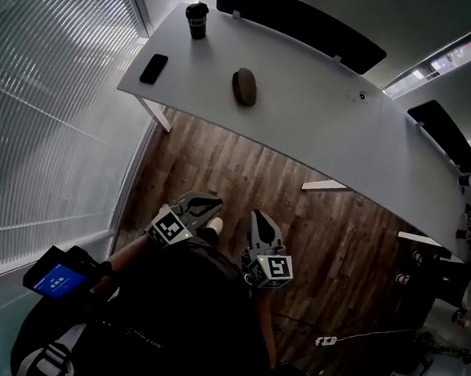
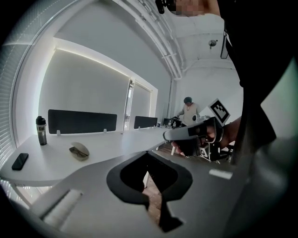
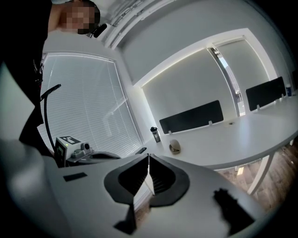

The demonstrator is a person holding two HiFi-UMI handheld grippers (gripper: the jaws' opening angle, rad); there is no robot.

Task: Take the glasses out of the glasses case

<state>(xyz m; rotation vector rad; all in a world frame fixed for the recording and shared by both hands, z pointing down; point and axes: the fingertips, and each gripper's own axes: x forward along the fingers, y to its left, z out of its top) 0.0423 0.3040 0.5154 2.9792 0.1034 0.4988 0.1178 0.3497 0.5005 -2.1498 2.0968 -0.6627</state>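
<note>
Planks of brown wood make the floor [image 1: 221, 165] under a long white bench [image 1: 323, 125] with a smooth, flat top. On the bench lies the small brown oval glasses case [image 1: 244, 86], round at both ends like a pebble. It sits near the bench's left end, and nothing touches it. I cannot tell if its lid is up or down. A flat black phone [image 1: 153, 68] lies to its left by the edge. A tall black cup with a lid [image 1: 197, 19] stands in the far corner. A long dark panel [image 1: 299, 21] stands along the far edge. White window blinds [image 1: 46, 109] with thin ribs fill the left side.

Both grippers are held over the floor, well apart from the bench and the case. The left grey gripper [image 2: 148, 154] has its tips touching, with a dark rounded hole behind them, and nothing is in it. The right grey gripper [image 3: 148, 155] is pressed tight too. Its ribbed black pads [image 3: 158, 179] meet in a thin line, and it holds nothing. Each gripper carries a cube [image 1: 271, 268] with black and white squares.
</note>
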